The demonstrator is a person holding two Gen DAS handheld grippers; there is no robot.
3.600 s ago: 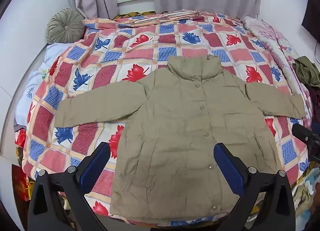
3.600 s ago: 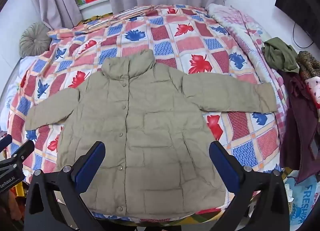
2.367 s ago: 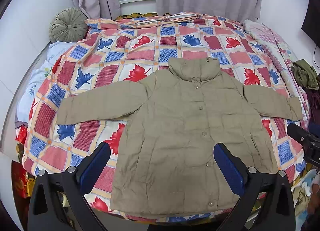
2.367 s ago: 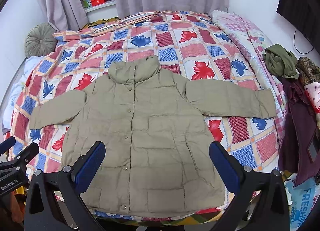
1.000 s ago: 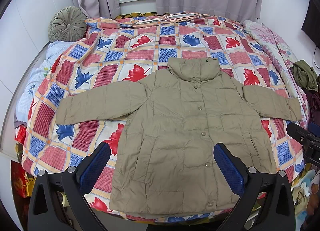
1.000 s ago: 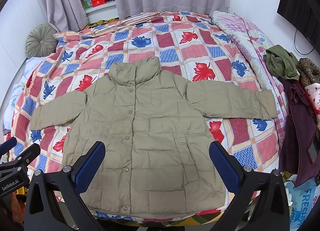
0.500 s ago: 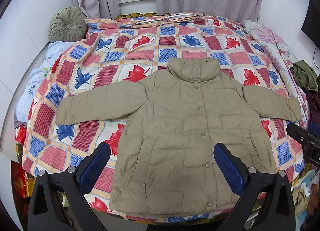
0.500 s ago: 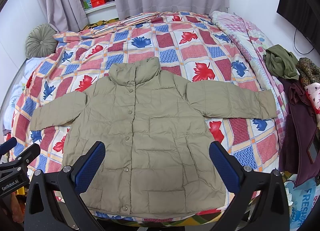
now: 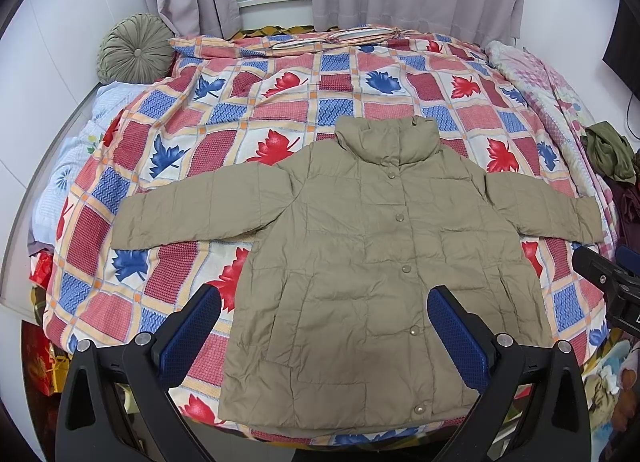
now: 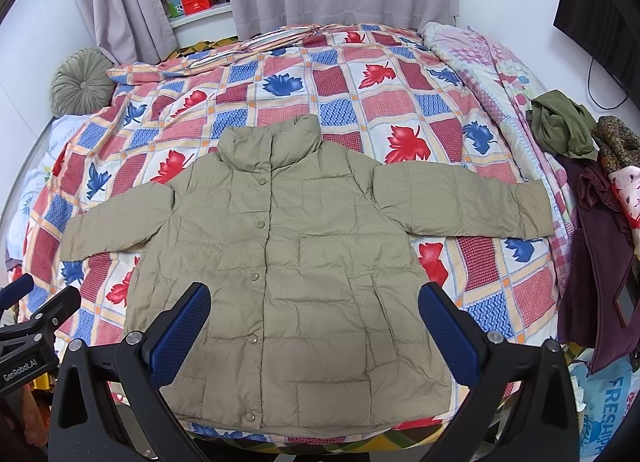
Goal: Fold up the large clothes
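An olive quilted jacket lies flat and buttoned, front up, on the bed, sleeves spread to both sides and collar pointing away. My left gripper hovers open above the jacket's lower hem, nothing between its blue pads. My right gripper is likewise open over the hem, apart from the cloth. Each gripper's body shows at the edge of the other's view.
The bed carries a red, blue and white leaf-patterned quilt. A round green cushion sits at the far left. A heap of clothes lies off the bed's right side. Curtains and a windowsill with boxes stand behind.
Both grippers have hardly moved over the last second; earlier they drew back slightly from the bed. The jacket lies as before.
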